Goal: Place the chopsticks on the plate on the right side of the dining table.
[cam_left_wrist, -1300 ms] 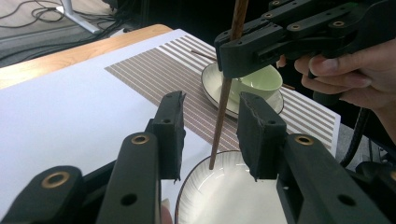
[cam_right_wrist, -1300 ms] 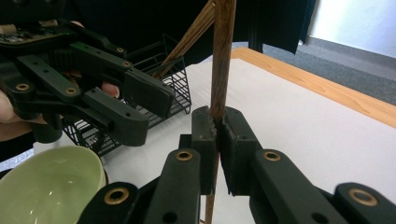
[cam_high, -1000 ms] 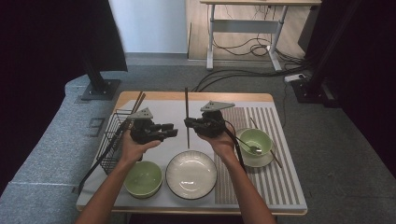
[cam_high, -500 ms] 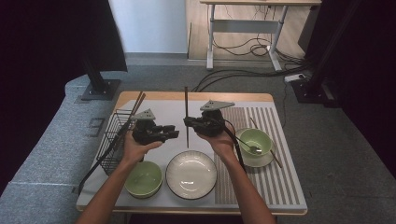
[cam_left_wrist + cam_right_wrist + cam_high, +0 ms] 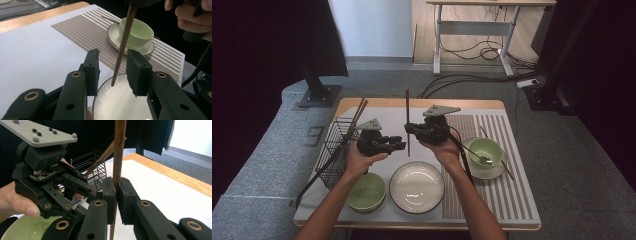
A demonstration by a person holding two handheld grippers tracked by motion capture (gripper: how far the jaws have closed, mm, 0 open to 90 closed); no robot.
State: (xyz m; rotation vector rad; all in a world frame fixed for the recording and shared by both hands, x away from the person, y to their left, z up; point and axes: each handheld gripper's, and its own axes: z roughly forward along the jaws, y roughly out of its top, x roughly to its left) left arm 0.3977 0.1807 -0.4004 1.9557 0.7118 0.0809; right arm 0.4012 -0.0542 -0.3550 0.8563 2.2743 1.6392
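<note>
At the left edge of the desk (image 5: 362, 103), a black wire basket (image 5: 334, 150) is seen, with two brown wooden chopsticks (image 5: 359, 111) leaning out of it toward the far side. Just right of the basket, the left gripper (image 5: 398, 146) is held above the desk, pointed toward the right gripper. Its fingers (image 5: 92, 67) are kept apart, and the lower end of a long dark brown wooden chopstick (image 5: 407, 120) is seen between them without being touched by either pad. Below the left gripper, a pale green ceramic bowl (image 5: 367, 191) is placed near the front edge of the desk, and a white ribbed plate with a dark rim (image 5: 417, 187) lies just to its right. The chopstick is held upright above the white mat, with its tip over the far rim of the plate, well clear of the basket. It is clamped by the right gripper (image 5: 411, 130), whose fingers (image 5: 110, 188) are pressed together on the shaft. Farther right, on a brown striped placemat (image 5: 507, 185), a second green bowl (image 5: 486, 151) is set on a white saucer (image 5: 477, 170), with a metal spoon (image 5: 479, 156) resting in it.
</note>
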